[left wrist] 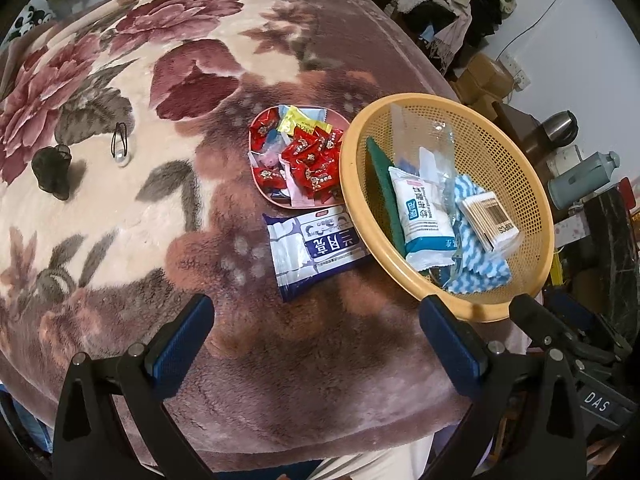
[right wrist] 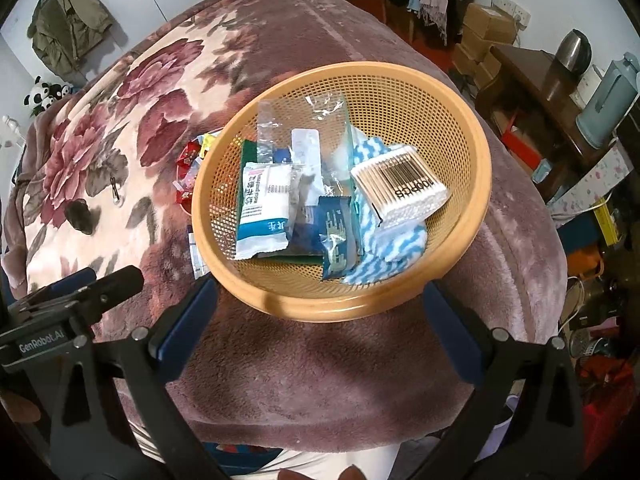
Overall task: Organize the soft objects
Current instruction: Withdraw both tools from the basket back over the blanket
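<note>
Orange plastic basket (right wrist: 472, 184), one, perforated, sits on a floral plush blanket (left wrist: 120, 200) at its near right part. Contents counted from the right wrist view: one cotton swab pack (right wrist: 400, 188) with a barcode, resting on one blue-and-white wavy cloth (right wrist: 400, 248); one white and blue gauze packet (right wrist: 264, 208); one dark blue sachet (right wrist: 338, 236); one green pad (left wrist: 386, 196) along the basket's left wall; clear plastic bags (right wrist: 304, 128) overlapping in the middle, count uncertain.

Outside the basket, left wrist view: one pink plate (left wrist: 276, 200) touching the basket's left rim, heaped with red candy wrappers (left wrist: 312, 160), too overlapped to count, plus one yellow wrapper (left wrist: 298, 122). One blue and white wipes pack (left wrist: 316, 248) lies flat just in front of the plate, its right edge tucked under the basket rim. Well apart to the left: one black hair tie with a pearl (left wrist: 120, 146) and one dark mesh item (left wrist: 52, 170), near each other but not touching.

Left gripper (left wrist: 316, 340): jaws spread wide, holding nothing, over bare blanket in front of the wipes pack. Right gripper (right wrist: 320, 328): jaws spread wide, holding nothing, the basket's near rim just ahead between the two fingertips; contact cannot be told
</note>
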`<state>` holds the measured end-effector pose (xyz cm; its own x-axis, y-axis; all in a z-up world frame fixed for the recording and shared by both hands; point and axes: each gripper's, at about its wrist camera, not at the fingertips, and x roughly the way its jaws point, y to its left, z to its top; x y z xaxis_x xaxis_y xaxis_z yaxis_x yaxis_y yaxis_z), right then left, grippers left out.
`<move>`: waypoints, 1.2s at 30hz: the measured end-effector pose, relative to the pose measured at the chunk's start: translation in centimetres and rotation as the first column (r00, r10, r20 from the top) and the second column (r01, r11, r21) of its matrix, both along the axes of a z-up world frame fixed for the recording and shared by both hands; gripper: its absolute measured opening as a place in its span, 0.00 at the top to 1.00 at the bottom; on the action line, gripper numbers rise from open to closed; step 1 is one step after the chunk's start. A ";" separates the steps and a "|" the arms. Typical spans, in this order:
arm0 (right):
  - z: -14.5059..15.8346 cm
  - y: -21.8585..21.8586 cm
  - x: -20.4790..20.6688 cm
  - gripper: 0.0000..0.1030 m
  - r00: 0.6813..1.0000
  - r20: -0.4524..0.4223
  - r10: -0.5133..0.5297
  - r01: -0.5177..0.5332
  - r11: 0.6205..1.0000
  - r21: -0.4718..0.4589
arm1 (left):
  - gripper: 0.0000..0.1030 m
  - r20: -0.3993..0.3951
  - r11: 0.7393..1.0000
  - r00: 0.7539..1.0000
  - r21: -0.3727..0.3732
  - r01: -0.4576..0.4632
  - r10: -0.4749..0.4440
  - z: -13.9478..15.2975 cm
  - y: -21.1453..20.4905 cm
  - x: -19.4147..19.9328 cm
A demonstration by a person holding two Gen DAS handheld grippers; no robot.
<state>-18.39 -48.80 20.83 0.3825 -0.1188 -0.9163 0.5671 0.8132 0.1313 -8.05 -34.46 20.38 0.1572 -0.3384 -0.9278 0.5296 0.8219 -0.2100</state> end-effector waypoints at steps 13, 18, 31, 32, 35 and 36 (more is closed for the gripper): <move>0.4 2.4 1.1 0.00 1.000 -0.009 0.026 -0.026 0.999 -0.021 | 0.01 -0.013 1.000 1.000 -0.018 -0.026 0.025 -0.1 2.5 0.9; 0.4 3.7 2.0 0.00 0.999 -0.015 0.048 -0.049 0.998 -0.030 | 0.01 -0.019 0.999 0.999 -0.024 -0.044 0.043 -0.2 3.9 1.6; 0.0 6.7 4.4 0.00 0.994 -0.036 0.102 -0.103 0.994 -0.043 | 0.00 -0.031 0.996 0.996 -0.029 -0.087 0.086 -0.7 7.1 3.2; 0.0 6.9 4.6 0.00 0.994 -0.037 0.106 -0.108 0.993 -0.043 | 0.00 -0.032 0.996 0.996 -0.029 -0.090 0.089 -0.7 7.3 3.3; -0.1 7.6 5.4 0.00 0.992 -0.039 0.123 -0.124 0.991 -0.044 | 0.01 -0.035 0.994 0.994 -0.029 -0.103 0.102 -0.8 8.1 3.8; -0.2 7.8 5.6 0.00 0.991 -0.040 0.128 -0.130 0.991 -0.043 | 0.01 -0.036 0.994 0.994 -0.029 -0.108 0.107 -0.9 8.4 3.9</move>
<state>-12.80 -40.97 20.67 0.3632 -0.1128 -0.9248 0.4605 0.8847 0.0730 -4.11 -26.08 19.50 0.1625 -0.3498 -0.9226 0.4306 0.8665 -0.2526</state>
